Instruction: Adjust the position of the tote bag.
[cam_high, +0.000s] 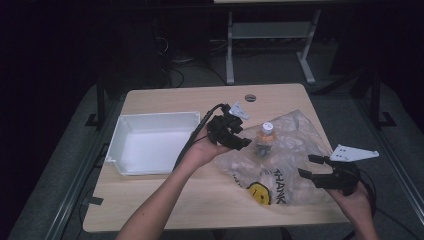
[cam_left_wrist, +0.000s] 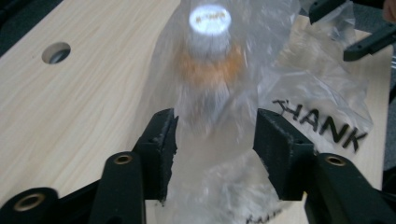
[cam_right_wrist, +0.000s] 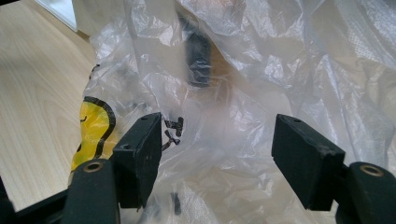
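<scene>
A small bottle (cam_high: 266, 136) with a white cap and an orange band stands upright under a clear plastic bag (cam_high: 295, 140) printed with THANK and a yellow smiley (cam_high: 260, 192). My left gripper (cam_high: 243, 136) is open just left of the bottle. In the left gripper view the bag-covered bottle (cam_left_wrist: 210, 60) rises straight ahead between the spread jaws of this gripper (cam_left_wrist: 215, 140). My right gripper (cam_high: 307, 166) is open at the bag's near right edge. In the right gripper view its jaws (cam_right_wrist: 217, 140) frame crumpled bag film (cam_right_wrist: 280, 70) beside the smiley (cam_right_wrist: 93, 126).
A white rectangular tray (cam_high: 155, 117) sits empty on the left of the wooden table (cam_high: 165, 200). A round cable hole (cam_high: 250, 97) is near the far edge. The floor beyond is dark, with desk legs behind the table.
</scene>
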